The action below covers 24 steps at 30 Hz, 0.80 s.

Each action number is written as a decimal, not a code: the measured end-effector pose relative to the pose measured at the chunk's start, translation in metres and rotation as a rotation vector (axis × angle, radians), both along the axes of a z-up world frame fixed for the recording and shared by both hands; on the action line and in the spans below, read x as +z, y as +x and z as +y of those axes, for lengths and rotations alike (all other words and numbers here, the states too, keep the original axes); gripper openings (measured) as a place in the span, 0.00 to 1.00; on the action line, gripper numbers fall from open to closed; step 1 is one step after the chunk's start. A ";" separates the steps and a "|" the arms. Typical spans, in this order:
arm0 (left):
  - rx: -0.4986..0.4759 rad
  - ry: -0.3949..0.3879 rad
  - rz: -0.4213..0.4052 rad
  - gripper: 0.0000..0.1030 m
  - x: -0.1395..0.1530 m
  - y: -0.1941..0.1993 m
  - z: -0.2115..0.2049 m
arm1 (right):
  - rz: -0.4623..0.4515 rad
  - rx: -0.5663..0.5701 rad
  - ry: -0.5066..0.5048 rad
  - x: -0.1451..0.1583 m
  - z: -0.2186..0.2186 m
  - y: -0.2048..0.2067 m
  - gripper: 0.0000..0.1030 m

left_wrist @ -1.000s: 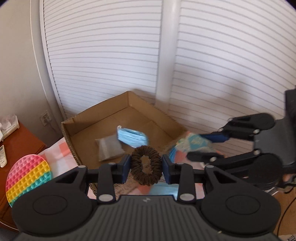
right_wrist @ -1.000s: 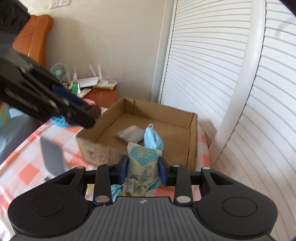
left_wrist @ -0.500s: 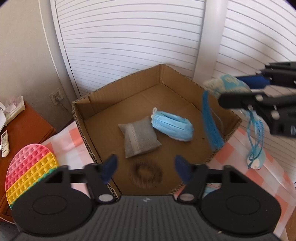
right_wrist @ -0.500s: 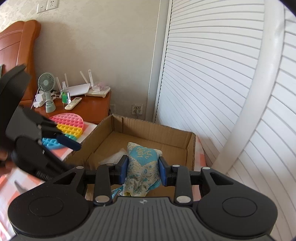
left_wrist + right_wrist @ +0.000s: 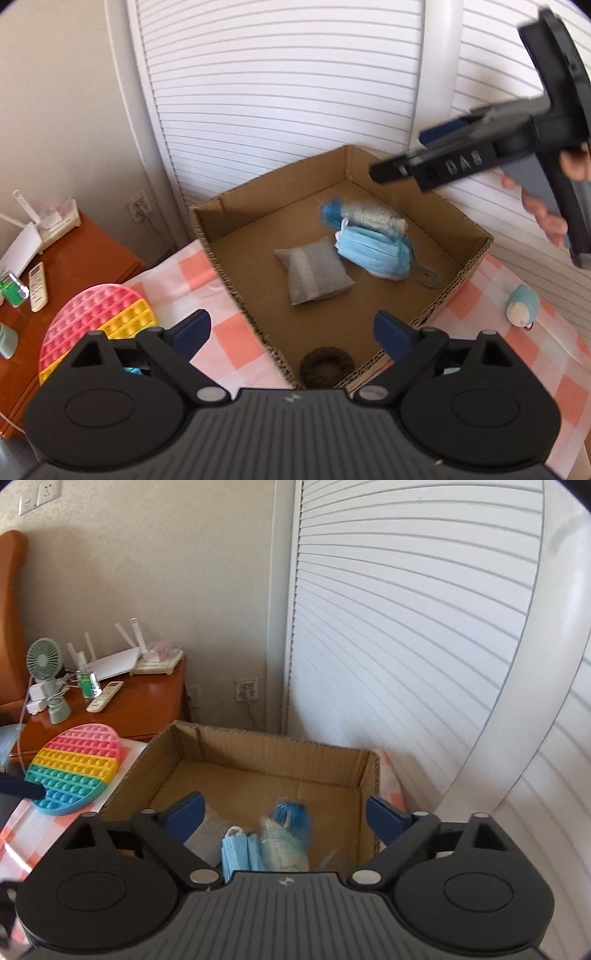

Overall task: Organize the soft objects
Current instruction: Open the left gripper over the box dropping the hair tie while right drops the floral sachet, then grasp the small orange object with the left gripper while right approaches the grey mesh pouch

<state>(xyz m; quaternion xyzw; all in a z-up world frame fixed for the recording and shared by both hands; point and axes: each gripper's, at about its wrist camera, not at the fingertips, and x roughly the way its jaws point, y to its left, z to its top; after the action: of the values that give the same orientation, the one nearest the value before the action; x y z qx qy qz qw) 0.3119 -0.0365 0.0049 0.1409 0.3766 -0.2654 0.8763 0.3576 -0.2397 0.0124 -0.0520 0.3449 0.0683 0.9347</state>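
Observation:
An open cardboard box (image 5: 476, 254) holds a grey pouch (image 5: 314, 273), a blue face mask stack (image 5: 373, 251), a brown scrunchie (image 5: 325, 367) near its front corner, and a teal patterned sachet with a blue tassel (image 5: 369, 218) on the mask. My left gripper (image 5: 291, 332) is open and empty above the box's near corner. My right gripper (image 5: 284, 818) is open and empty above the box (image 5: 258, 742); the sachet (image 5: 286, 834), mask (image 5: 240, 853) and pouch (image 5: 208, 836) lie below it. It also shows in the left wrist view (image 5: 406, 158).
A rainbow pop toy (image 5: 96, 321) lies on the checked cloth (image 5: 225, 306) left of the box. A small blue plush (image 5: 522, 304) lies right of the box. A wooden nightstand (image 5: 136, 705) with a fan, remote and router stands at left. White louvred doors (image 5: 406, 646) are behind.
My left gripper opened and dropped the scrunchie into the box. My right gripper opened and let the teal sachet fall onto the mask stack, and it has risen.

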 end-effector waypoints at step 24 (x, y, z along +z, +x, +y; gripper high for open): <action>0.238 -0.059 -0.082 0.99 -0.004 -0.133 0.095 | 0.023 0.093 0.046 -0.031 0.049 -0.218 1.00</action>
<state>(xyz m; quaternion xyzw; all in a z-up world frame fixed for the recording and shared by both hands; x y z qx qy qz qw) 0.1790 0.0587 0.0011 0.0797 0.3467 -0.1644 0.9200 0.1394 -0.1909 -0.0183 -0.0456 0.3514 0.1203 0.9274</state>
